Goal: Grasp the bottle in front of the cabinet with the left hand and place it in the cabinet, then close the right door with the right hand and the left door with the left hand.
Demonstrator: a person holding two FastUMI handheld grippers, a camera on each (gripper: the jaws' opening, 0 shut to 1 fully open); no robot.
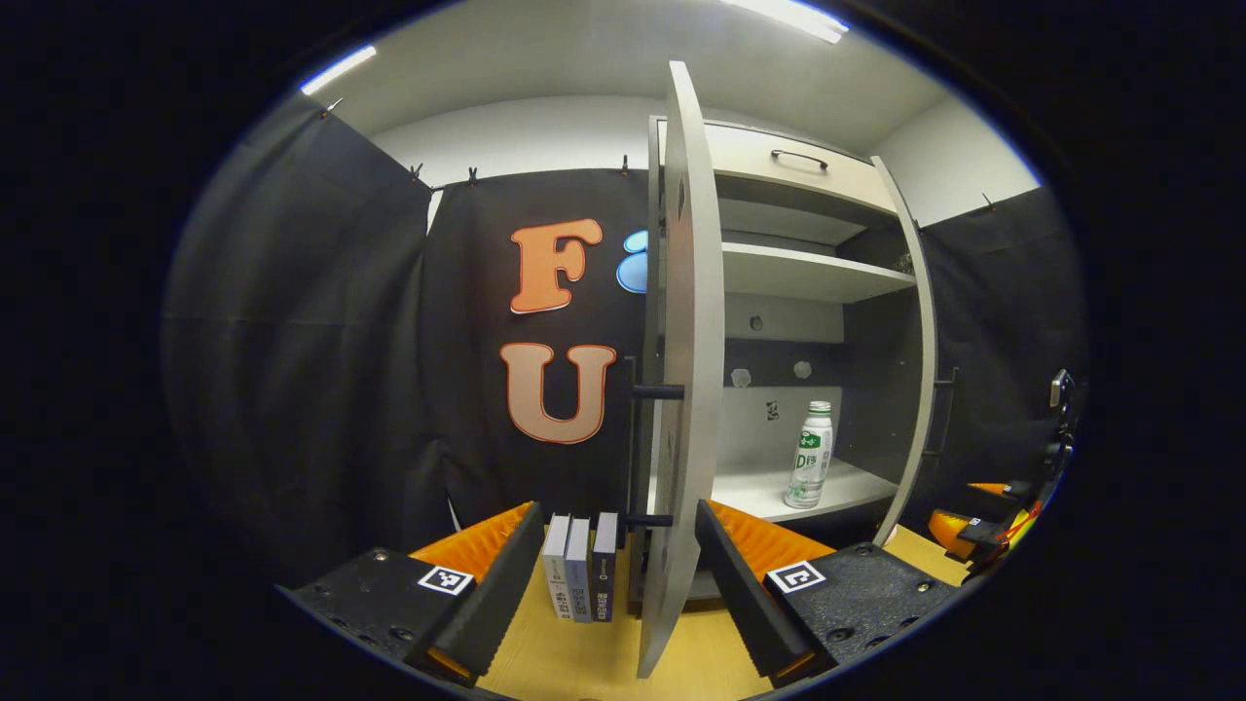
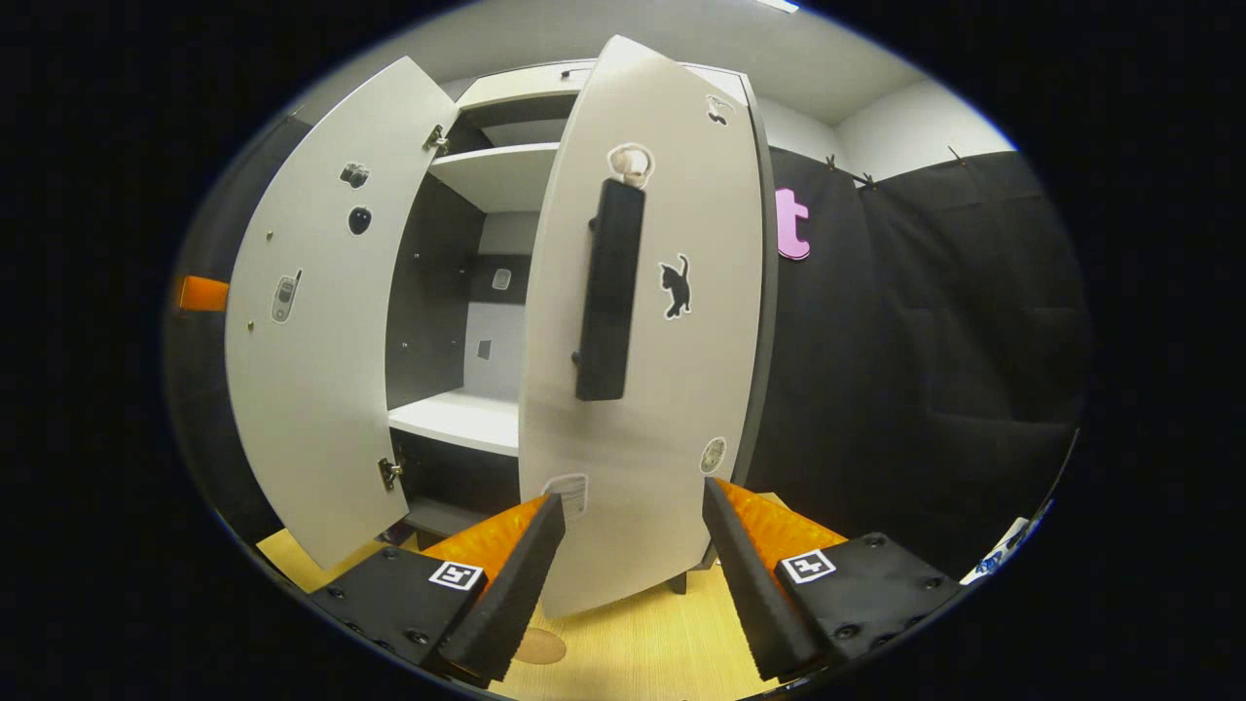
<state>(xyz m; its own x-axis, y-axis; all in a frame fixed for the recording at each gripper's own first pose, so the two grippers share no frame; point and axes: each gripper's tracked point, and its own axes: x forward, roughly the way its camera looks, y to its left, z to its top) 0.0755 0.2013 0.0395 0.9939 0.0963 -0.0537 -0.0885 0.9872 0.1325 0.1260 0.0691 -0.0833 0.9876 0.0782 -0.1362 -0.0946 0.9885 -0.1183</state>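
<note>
Left gripper view: the left tool is spread wide and holds nothing. The edge of the cabinet's left door stands between its fingers, seemingly untouched. Beyond the door, the bottle stands upright on the cabinet's lower shelf, well apart from the tool. Books stand on the surface just beside the door.

Right gripper view: the right tool is spread wide, empty, facing the right door, which is partly swung in; its long dark handle sits above the tool. Both doors look stiff, light and smooth; I judge a push on the flat panel would serve.
</note>
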